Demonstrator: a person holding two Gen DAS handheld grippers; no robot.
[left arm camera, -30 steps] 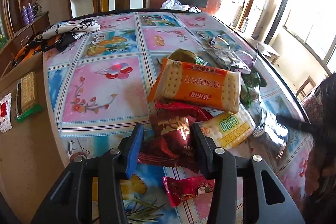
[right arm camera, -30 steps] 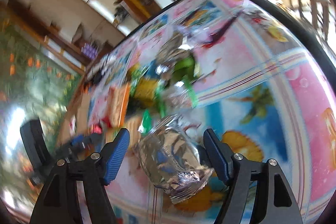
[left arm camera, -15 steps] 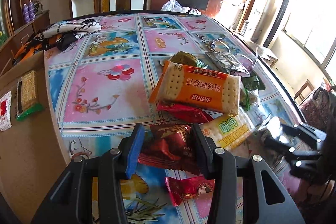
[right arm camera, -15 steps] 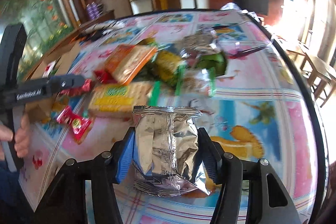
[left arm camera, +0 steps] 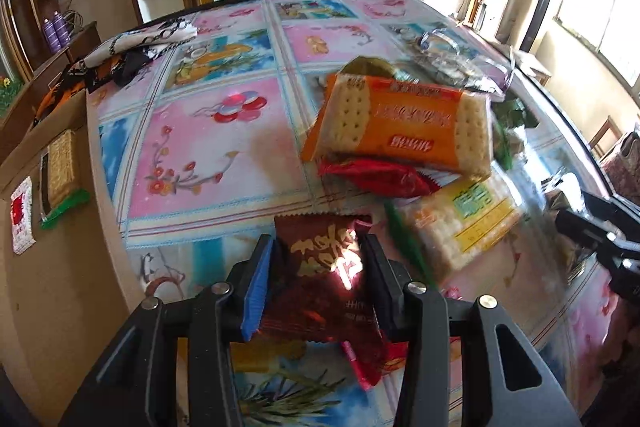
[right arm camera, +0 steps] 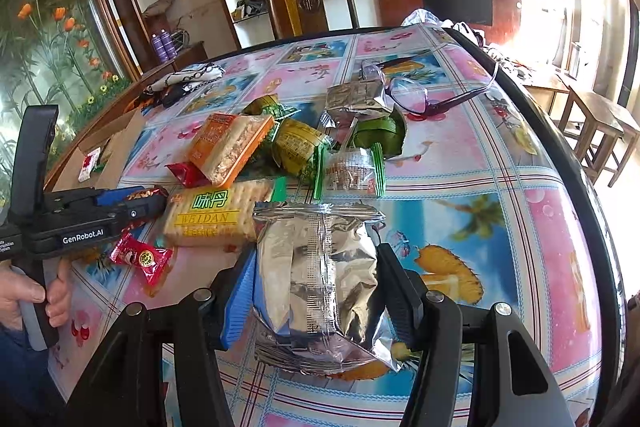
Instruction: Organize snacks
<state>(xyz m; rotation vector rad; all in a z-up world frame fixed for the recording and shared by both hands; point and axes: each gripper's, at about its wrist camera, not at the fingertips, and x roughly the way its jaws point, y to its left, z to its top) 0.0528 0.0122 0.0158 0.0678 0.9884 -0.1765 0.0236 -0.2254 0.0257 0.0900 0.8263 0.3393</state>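
Left gripper (left arm camera: 318,269): its fingers are clamped on a dark red snack packet (left arm camera: 320,279), gripped by the side edges so the flat bag hangs between the pads without folding.
Right gripper (right arm camera: 316,283): its fingers are closed on a silver foil packet (right arm camera: 320,267), squeezed at the sides; the foil creases under the pressure, a sign the bag is soft and part air.
Snack pile (right arm camera: 280,151): the remaining snacks lie heaped mid-surface, overlapping; the orange cracker pack (left arm camera: 400,123) rests on top of a red wrapper (left arm camera: 372,177), so it probably has to go before what lies under it.
Yellow cracker pack (right arm camera: 216,213): flat on the surface, just beside the foil packet and near the left gripper's tip, easy to reach next.
Small red candy (right arm camera: 142,259): lies alone at the near edge of the pile, apart from the heap.
Cardboard box (left arm camera: 44,267): sits against the surface's left edge with a few packets inside, likely the sorting destination; that would explain why the left gripper works that side.
Eyeglasses (right arm camera: 432,95): not a snack, lying beyond the pile; best left alone.
Surface (right arm camera: 500,187): a glossy patterned cloth, so packets may slide if nudged.
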